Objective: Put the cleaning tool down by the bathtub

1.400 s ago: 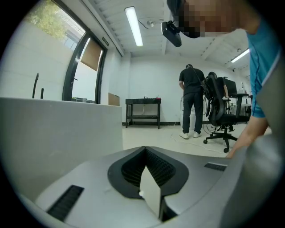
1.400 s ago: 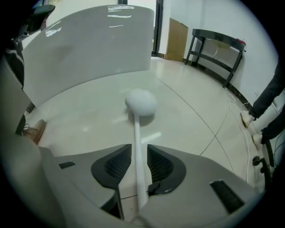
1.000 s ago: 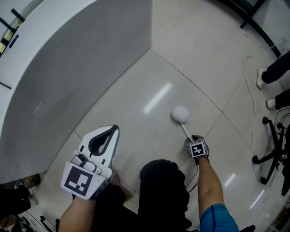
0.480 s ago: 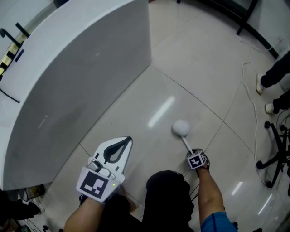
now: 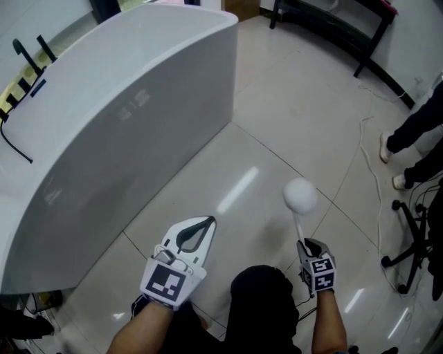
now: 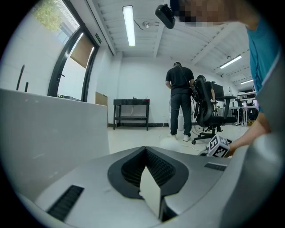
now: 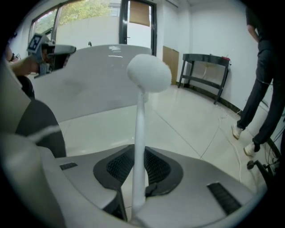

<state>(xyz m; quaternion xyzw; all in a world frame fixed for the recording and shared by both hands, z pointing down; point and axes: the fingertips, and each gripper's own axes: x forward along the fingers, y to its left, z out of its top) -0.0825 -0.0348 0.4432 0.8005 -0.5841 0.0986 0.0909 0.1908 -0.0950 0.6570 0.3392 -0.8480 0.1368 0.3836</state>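
Scene: Seen from above, a person stands on pale floor tiles (image 5: 291,117) beside a large white bathtub (image 5: 124,104), a two-jaw gripper in each hand.
Cleaning tool: The white cleaning tool (image 5: 300,197), a round puffy head on a thin stem, sticks out ahead of the right hand. Its head looks to hang clear of the floor, out from the tub's end corner, with bare tile between the two.
Right gripper: The right gripper (image 5: 303,243) has just been closing its jaws. The tool's stem runs between them, pinched by the ribbed pads.
Left gripper: The left gripper (image 5: 206,225) is clamped together on nothing and held out low toward the tub's side wall.
Done so far: The tool is in hand and already in the bathtub's neighbourhood. Nothing more can be credited from these views.
Left to do: By the look of it, the whole set-down remains. The tool has to come down onto the tiles close by the tub, the jaws have to let go, and the hand has to draw away.
Background: A bystander's dark trouser legs (image 5: 415,121) and an office chair's base (image 5: 414,242) edge the frame at right, well apart from the tool. A black bench (image 5: 325,21) stands along the far wall.
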